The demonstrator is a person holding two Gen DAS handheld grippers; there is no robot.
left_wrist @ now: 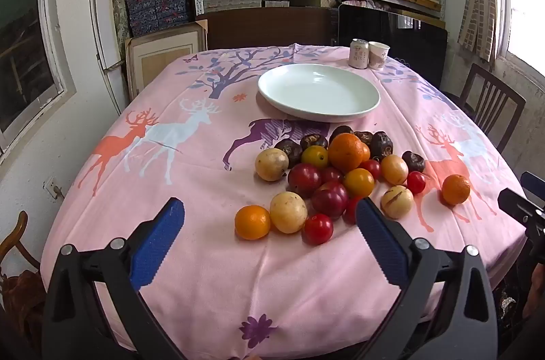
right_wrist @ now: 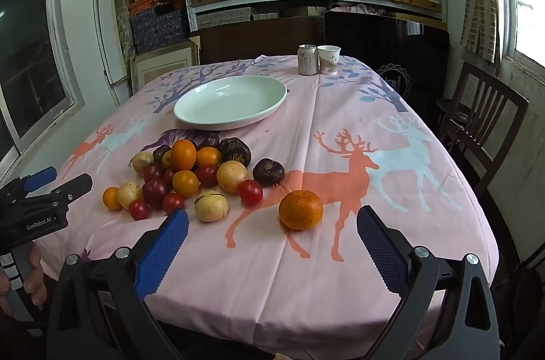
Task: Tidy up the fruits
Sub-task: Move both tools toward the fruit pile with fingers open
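1. Left wrist view: the fruit pile (left_wrist: 335,176) lies loose on the pink tablecloth (left_wrist: 190,183), just before the empty white plate (left_wrist: 318,91). The small red ones look soft and likely to roll, so I would take each across its middle, lightly. The left gripper (left_wrist: 269,225) stands spread wide, holding nothing, short of the pile.
2. Right wrist view: a lone orange (right_wrist: 300,209) sits apart from the pile, firm-looking and round. The right gripper (right_wrist: 272,232) gapes wide and empty, just short of it.

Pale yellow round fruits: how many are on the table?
4 pale yellow fruits: one at the fruit pile's left edge, one at its front, one at its right side, one, striped, just nearer. More may be hidden.
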